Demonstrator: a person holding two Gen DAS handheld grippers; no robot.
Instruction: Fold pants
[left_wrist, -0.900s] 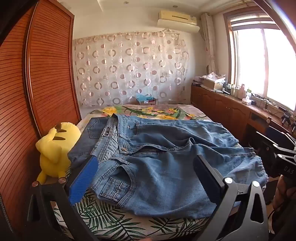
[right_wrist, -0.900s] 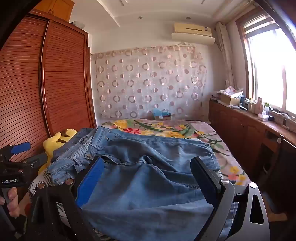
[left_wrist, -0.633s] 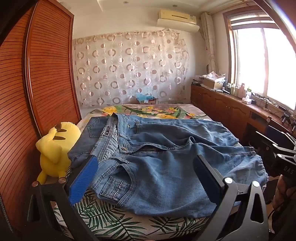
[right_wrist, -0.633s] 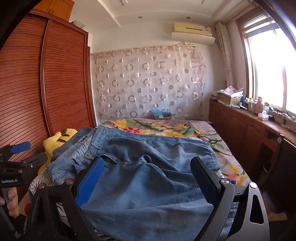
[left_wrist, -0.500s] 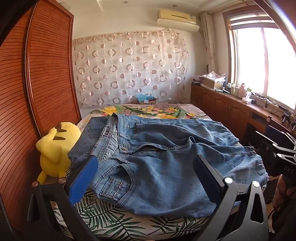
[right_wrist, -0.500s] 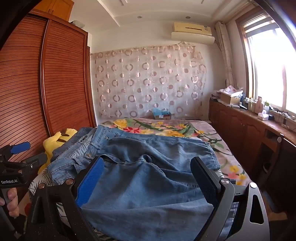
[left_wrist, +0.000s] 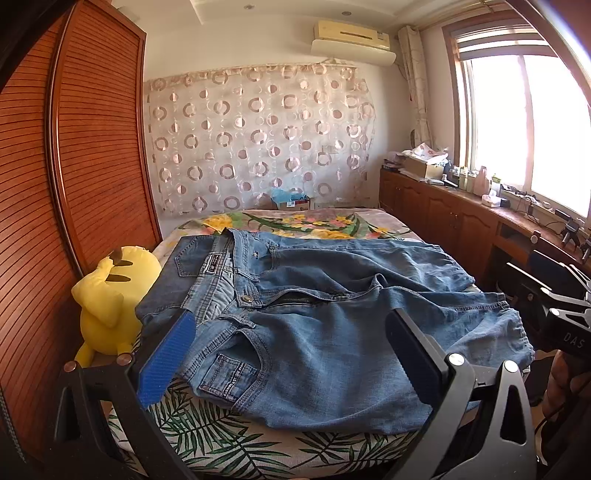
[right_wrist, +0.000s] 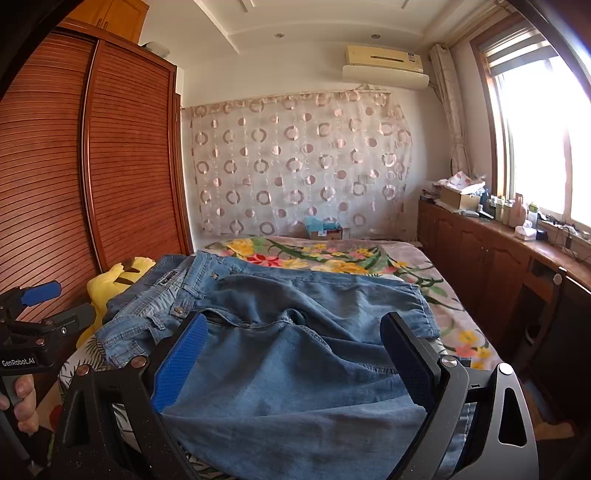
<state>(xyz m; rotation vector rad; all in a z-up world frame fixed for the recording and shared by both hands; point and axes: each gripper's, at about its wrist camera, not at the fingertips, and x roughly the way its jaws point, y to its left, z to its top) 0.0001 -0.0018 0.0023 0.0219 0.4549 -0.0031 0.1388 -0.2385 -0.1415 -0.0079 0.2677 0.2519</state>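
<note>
Blue-padded, the left claw (left_wrist: 288, 350) and right claw (right_wrist: 291, 354) both hovered spread wide, gripping nothing, over the denim pants (left_wrist: 332, 325) lying rumpled (legs doubled over) on the floral bed (left_wrist: 229, 439). A yellow plush (left_wrist: 110, 299) sat beside the slatted wardrobe (left_wrist: 74, 184); beyond, a ring-patterned curtain (left_wrist: 258, 140) and bright window (left_wrist: 535, 122).

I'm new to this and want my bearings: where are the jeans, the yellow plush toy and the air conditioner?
jeans (left_wrist: 332, 332): left wrist view, front of the near leg.
yellow plush toy (left_wrist: 107, 295): left wrist view, its body.
air conditioner (right_wrist: 384, 68): right wrist view, front panel.
</note>
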